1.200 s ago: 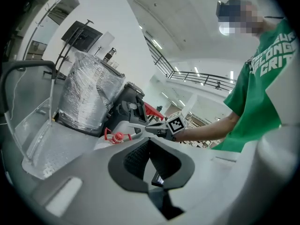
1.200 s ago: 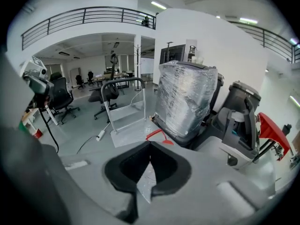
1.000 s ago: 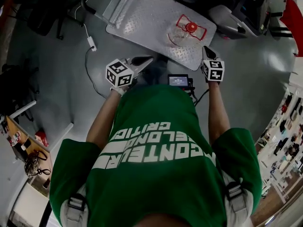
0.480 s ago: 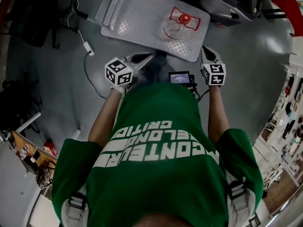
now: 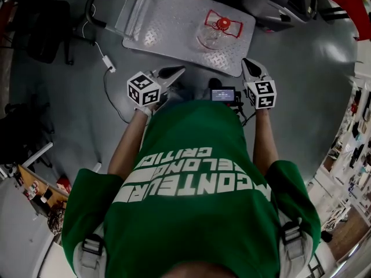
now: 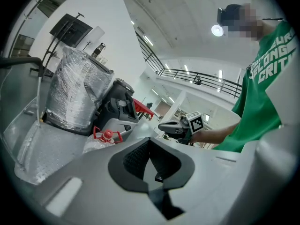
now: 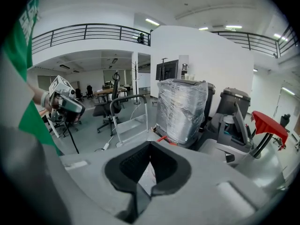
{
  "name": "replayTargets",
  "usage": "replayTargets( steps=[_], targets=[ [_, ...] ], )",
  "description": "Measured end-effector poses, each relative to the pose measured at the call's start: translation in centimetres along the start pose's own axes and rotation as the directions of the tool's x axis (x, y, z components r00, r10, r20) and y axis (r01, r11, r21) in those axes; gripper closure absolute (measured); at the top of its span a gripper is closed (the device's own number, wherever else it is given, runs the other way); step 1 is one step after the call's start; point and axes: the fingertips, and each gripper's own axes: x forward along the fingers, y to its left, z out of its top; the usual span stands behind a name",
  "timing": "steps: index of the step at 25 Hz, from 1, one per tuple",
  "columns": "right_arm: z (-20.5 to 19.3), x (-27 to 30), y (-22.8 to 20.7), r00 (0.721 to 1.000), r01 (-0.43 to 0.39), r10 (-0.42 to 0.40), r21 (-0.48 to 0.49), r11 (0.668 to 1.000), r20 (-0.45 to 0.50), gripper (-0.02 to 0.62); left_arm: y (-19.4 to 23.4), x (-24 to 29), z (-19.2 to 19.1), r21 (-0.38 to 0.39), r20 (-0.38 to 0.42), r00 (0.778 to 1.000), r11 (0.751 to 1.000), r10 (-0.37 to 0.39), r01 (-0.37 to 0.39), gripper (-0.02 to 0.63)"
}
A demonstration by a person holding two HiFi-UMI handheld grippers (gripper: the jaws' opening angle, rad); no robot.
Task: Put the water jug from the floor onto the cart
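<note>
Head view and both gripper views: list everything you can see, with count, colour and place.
Clear plastic water jug with red cap and handle: one, clear and red, standing on the cart.
Silver checker-plate platform cart: one, silver, on the grey floor ahead.
Film-wrapped bin: one, grey, at the cart's far edge.
White power strip with cable: one, white, on the floor left of the cart.
Black office chair: one, black, far left.
Small lit screen: one, black, at the person's chest.
Green T-shirt: one, white lettering.
Left gripper: one, grey, shut, empty.
Right gripper: one, grey, shut, empty.
</note>
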Motion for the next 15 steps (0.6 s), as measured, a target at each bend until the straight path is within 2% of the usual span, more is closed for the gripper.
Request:
replayTargets(
  steps=[8, 15],
  targets=[
    [-1.6, -1.6, -2.3, 0.999, -0.043, 0.043, 0.006, 0.999, 0.005, 0.603, -0.3, 3.4, 0.8, 0.012, -0.007, 1.0, 0.999, 0.029, -0.029, 0.597],
    [-3.2, -3.1, -5.4, 0.998, -0.067, 0.067, 0.021, 0.998, 0.01, 0.603, -2.3, 8.1, 1.0, 0.016, -0.006, 0.999, 0.999, 0.033, -0.033, 0.597]
  ],
)
